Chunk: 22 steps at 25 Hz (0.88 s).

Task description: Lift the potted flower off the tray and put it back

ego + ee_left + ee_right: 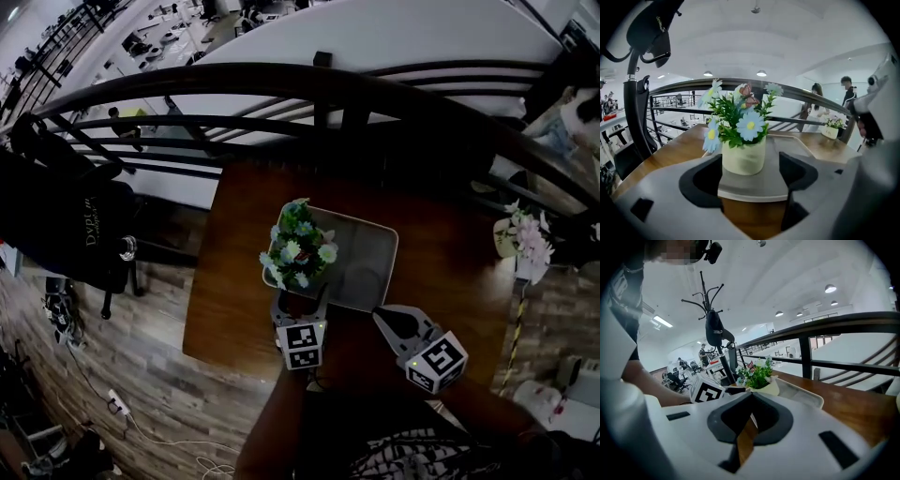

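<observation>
Nearest the head camera, the left claw (pixel 300 300) points at the potted flower (pixel 298 246). It stands in the near left corner of the grey tray (pixel 370 253) on the wooden tabletop (pixel 234 309). The right claw (pixel 382 317) sits just off the tray's near edge. With the pot so close to the rim, I judge that a set-down slightly short could land it on the lip and leave it tilted.

In the left gripper view, the left claw (pixel 749 176) has its jaws apart. The dark pads (pixel 701 180) flank the cream pot (pixel 744 158) without touching it, and the pot sits a little beyond the tips. Closing from here may catch only its near curve and push it away or tip it. Jaws carried low could hook the tray (pixel 754 187) edge and drag it.

In the right gripper view, the right claw (pixel 751 398) is closed on nothing, with the potted flower (pixel 759 376) and tray (pixel 801 393) ahead to its left. It steadies nothing, so a snagged tray would slide freely.
</observation>
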Each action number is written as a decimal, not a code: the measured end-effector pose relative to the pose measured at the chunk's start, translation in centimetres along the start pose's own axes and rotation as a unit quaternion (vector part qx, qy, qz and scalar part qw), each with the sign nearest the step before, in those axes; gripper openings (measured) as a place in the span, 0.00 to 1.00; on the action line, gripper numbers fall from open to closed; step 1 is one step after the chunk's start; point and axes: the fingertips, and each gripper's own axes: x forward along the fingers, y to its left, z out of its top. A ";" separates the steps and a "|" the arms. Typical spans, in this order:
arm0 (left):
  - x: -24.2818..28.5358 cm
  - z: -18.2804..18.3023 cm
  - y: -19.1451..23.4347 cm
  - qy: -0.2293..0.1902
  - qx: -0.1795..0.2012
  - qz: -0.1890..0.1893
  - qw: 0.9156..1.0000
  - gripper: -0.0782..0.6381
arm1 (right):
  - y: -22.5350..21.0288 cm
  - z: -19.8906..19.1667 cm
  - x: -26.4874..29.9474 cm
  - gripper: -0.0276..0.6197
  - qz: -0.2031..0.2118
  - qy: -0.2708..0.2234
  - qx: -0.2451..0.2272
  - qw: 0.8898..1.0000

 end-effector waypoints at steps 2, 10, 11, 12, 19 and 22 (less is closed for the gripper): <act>1.0 0.4 0.4 -0.003 0.009 -0.005 1.000 0.65 | -0.3 0.6 0.6 0.04 -0.002 -0.006 -0.004 1.000; 5.2 0.1 1.6 -0.005 0.038 -0.018 0.999 0.74 | -0.5 1.6 2.4 0.04 -0.010 -0.006 0.004 1.000; 5.7 0.1 1.6 -0.005 0.039 -0.019 0.999 0.74 | -0.6 1.4 2.4 0.04 -0.011 -0.005 0.006 1.000; 6.1 0.2 1.5 -0.004 0.040 -0.020 0.999 0.74 | -0.7 1.2 2.3 0.04 -0.013 -0.003 0.008 1.000; 7.5 -0.2 1.8 0.026 0.076 -0.005 0.997 0.77 | -1.3 -0.3 2.4 0.04 -0.023 0.015 0.027 0.999; 7.8 -0.6 1.9 0.042 0.078 0.003 0.996 0.77 | -1.0 -0.9 2.4 0.04 -0.019 0.019 0.029 0.999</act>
